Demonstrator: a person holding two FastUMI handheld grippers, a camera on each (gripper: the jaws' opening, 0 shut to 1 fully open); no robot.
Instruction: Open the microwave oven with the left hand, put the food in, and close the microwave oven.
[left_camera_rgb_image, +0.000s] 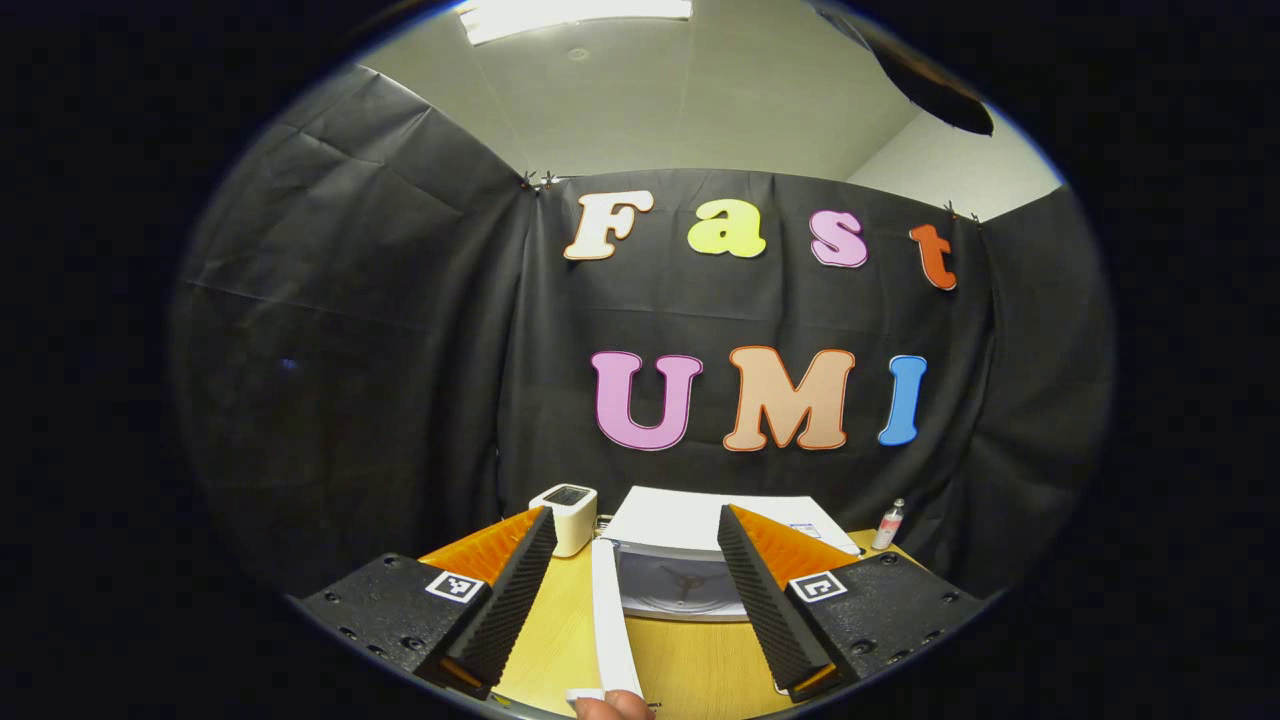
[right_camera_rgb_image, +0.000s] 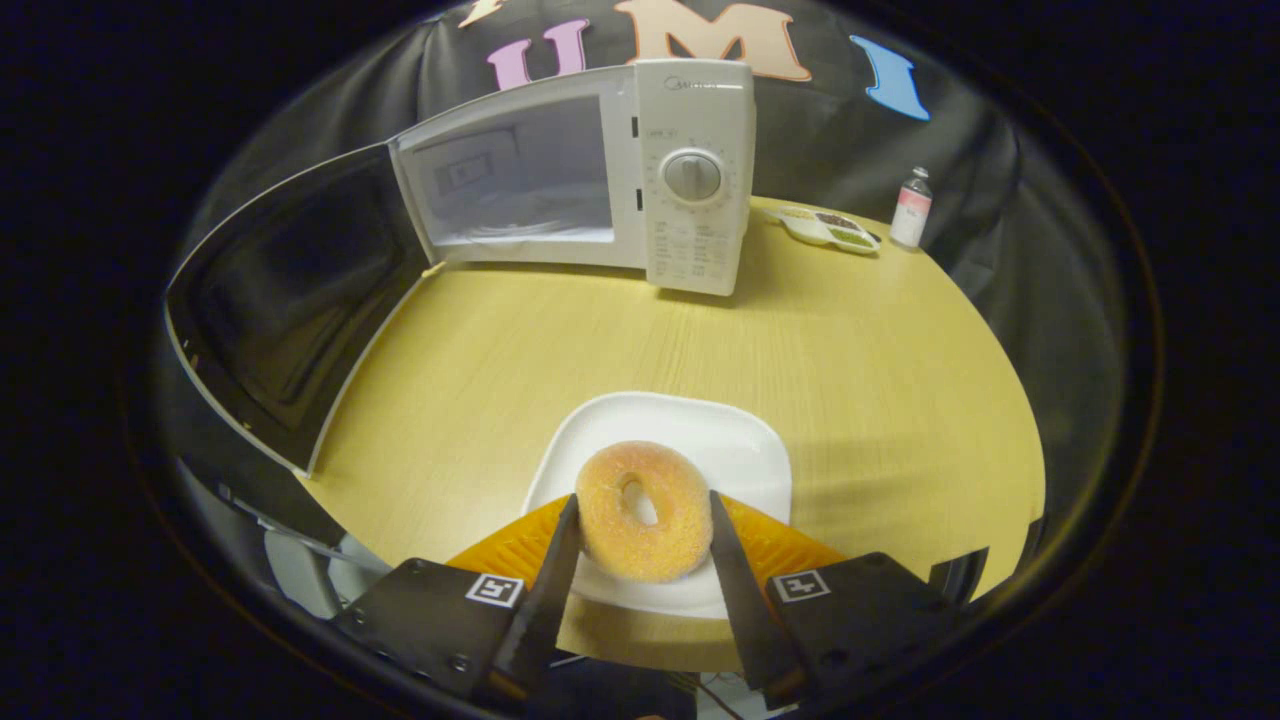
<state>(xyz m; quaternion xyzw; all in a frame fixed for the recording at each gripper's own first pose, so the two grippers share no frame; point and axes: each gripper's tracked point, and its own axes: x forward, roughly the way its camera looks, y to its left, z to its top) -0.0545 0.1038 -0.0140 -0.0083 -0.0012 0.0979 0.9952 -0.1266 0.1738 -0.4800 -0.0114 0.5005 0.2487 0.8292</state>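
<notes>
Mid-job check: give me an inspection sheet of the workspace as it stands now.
Surface: wooden table, bare in the middle.
Job's things: microwave door swung wide open, cavity empty; donut over white plate.
Clutter: small bottle, tray, white box.
Grippers: right tool shut on donut; left tool open, holding nothing.
Cables: nothing seen.
Surroundings: black cloth wall, ceiling light.
</notes>
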